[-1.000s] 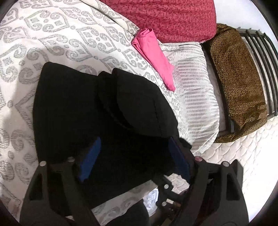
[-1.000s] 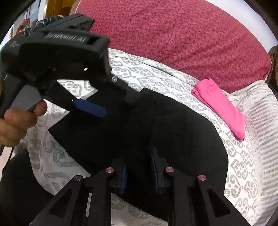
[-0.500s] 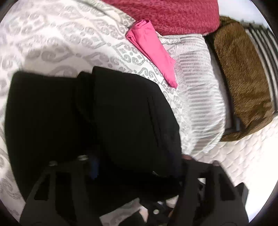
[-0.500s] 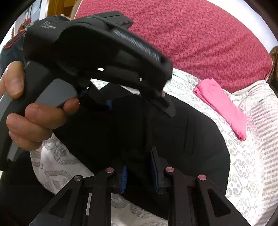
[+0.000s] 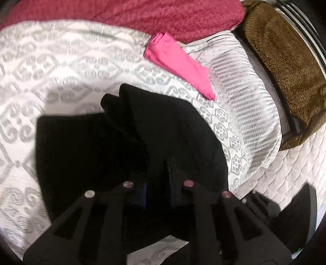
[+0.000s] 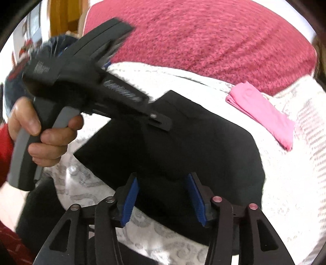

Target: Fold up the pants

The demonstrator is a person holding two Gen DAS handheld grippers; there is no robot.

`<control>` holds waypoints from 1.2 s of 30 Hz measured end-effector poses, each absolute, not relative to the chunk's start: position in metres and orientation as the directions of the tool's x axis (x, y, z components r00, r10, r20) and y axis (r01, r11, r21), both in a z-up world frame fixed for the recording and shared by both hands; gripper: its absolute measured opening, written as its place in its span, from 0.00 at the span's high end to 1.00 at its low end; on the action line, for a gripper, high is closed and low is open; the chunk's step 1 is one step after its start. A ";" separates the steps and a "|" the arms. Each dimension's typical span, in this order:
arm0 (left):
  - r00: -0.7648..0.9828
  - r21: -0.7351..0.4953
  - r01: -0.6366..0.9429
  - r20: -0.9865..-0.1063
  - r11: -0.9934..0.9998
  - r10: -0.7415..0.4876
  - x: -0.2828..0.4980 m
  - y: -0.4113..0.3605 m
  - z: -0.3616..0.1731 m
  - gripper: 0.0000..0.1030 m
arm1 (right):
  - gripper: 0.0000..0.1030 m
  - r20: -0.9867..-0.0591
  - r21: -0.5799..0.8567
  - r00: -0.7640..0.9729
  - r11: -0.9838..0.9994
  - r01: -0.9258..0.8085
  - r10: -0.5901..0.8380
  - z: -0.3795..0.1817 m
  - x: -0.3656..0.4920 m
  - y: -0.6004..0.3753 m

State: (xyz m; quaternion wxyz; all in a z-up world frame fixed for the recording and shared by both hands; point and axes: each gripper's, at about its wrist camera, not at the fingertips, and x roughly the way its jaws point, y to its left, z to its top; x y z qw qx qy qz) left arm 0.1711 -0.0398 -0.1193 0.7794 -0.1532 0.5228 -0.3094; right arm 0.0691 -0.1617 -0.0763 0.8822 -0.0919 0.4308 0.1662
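Note:
The black pants (image 5: 126, 142) lie partly folded on the white patterned bedspread (image 5: 51, 67), with one layer doubled over the other. My left gripper (image 5: 158, 187) is closed on a fold of the black cloth at the near edge; its blue pads barely show. In the right wrist view the pants (image 6: 203, 146) spread over the bed. My right gripper (image 6: 164, 197) is open, blue pads apart over the near edge of the pants, holding nothing. The left gripper's body (image 6: 85, 85) and the hand on it fill the left of that view.
A folded pink garment (image 5: 179, 65) lies on the bedspread beyond the pants, also in the right wrist view (image 6: 262, 118). A dark red blanket (image 5: 142, 14) lies at the back. A leopard-print cloth (image 5: 285, 71) and a black metal bed frame are on the right.
My left gripper closed from wide open onto the black pants. My right gripper opened and let go of the cloth. The left gripper moved rightward across the pants.

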 end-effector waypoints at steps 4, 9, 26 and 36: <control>0.365 -0.483 0.379 -0.706 0.789 -0.607 0.161 -0.016 -0.089 0.84 | 0.44 -0.741 0.116 0.621 0.959 -0.258 0.257 -0.054 0.069 -0.205; 0.384 -0.427 0.341 -0.750 0.838 -0.538 0.154 0.021 -0.106 0.82 | 0.35 -0.747 0.289 0.631 0.957 0.023 0.211 -0.063 0.092 -0.268; 0.407 -0.325 0.225 -0.825 0.919 -0.391 0.147 0.038 -0.154 0.50 | 0.84 -0.797 0.526 0.432 0.836 0.155 0.421 -0.117 0.105 -0.289; 0.406 -0.342 0.210 -0.822 0.916 -0.400 0.144 0.039 -0.158 0.45 | 0.65 -0.794 0.583 0.376 0.774 0.247 0.478 -0.140 0.094 -0.308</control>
